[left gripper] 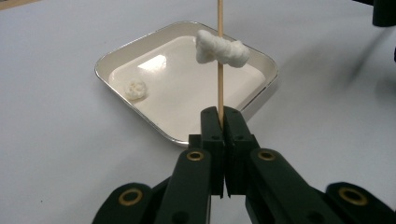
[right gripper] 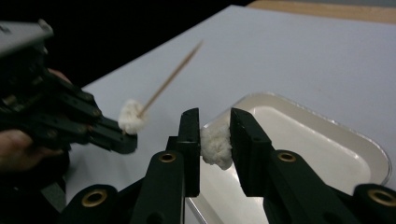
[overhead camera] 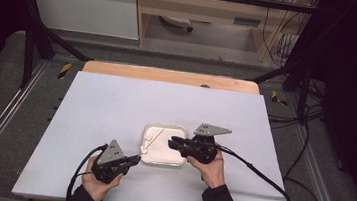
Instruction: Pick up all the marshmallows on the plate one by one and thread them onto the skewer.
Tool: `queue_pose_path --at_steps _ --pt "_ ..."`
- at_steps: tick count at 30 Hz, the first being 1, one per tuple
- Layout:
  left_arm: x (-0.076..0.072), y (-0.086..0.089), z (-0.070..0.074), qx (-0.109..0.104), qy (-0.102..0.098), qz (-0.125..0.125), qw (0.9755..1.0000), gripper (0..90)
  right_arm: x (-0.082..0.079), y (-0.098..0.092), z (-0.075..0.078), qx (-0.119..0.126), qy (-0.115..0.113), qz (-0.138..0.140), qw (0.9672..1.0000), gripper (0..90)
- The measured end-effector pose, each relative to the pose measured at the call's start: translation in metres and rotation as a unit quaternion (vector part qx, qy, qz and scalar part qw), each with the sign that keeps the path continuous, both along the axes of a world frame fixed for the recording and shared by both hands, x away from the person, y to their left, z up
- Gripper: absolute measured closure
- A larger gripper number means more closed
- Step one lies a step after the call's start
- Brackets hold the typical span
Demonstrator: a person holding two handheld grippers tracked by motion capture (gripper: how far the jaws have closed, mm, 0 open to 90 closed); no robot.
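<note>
Your left gripper [left gripper: 222, 122] is pressed together on the lower end of a thin wooden skewer [left gripper: 219, 70], near the front edge of the white tabletop [overhead camera: 116, 104]. One white puffy piece [left gripper: 222, 49] is already threaded on the skewer, partway up the stick and above the tray.

The tray [overhead camera: 178, 162] is a shallow, square, silver-rimmed dish with a white floor, sitting toward the front edge of the tabletop, about midway between its left and right edges and between your two hands. In the left gripper view a single small round white piece [left gripper: 136, 88] lies on the tray floor near one corner; the rest of the floor shown there is bare.

Your right gripper [right gripper: 215, 126] is pinching another white puffy piece [right gripper: 215, 145] between its pads, held over the tray's rim, clear of the floor. The skewer's pointed tip slants away from it, up toward the far edge.
</note>
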State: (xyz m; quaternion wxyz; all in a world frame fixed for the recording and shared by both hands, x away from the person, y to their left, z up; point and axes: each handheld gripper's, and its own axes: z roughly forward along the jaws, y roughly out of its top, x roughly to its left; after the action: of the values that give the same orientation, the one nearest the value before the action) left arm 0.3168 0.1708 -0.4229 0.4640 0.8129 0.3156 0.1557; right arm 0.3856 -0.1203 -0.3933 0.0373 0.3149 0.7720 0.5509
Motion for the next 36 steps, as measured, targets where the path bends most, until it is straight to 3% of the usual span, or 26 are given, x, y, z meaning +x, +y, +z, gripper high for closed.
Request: queue_pose_path --at_steps 4,12,25,36 --pt "-0.001 -0.001 0.000 0.000 0.000 -0.003 1.0000 88.5 0.003 -0.009 0.017 0.064 -0.002 -0.003 0.9980 74.5" --pt "-0.002 -0.004 0.000 0.000 -0.004 -0.012 0.9999 88.5 0.009 -0.010 0.029 0.104 0.001 -0.008 0.9945 74.2" --pt "-0.003 -0.004 0.001 -0.002 -0.007 -0.013 0.9999 88.5 0.017 -0.003 0.024 0.133 0.021 -0.010 0.9908 74.0" --pt "-0.005 -0.004 0.000 -0.008 -0.012 -0.011 0.9998 88.6 0.018 0.004 0.018 0.139 0.031 -0.005 0.9898 74.6"
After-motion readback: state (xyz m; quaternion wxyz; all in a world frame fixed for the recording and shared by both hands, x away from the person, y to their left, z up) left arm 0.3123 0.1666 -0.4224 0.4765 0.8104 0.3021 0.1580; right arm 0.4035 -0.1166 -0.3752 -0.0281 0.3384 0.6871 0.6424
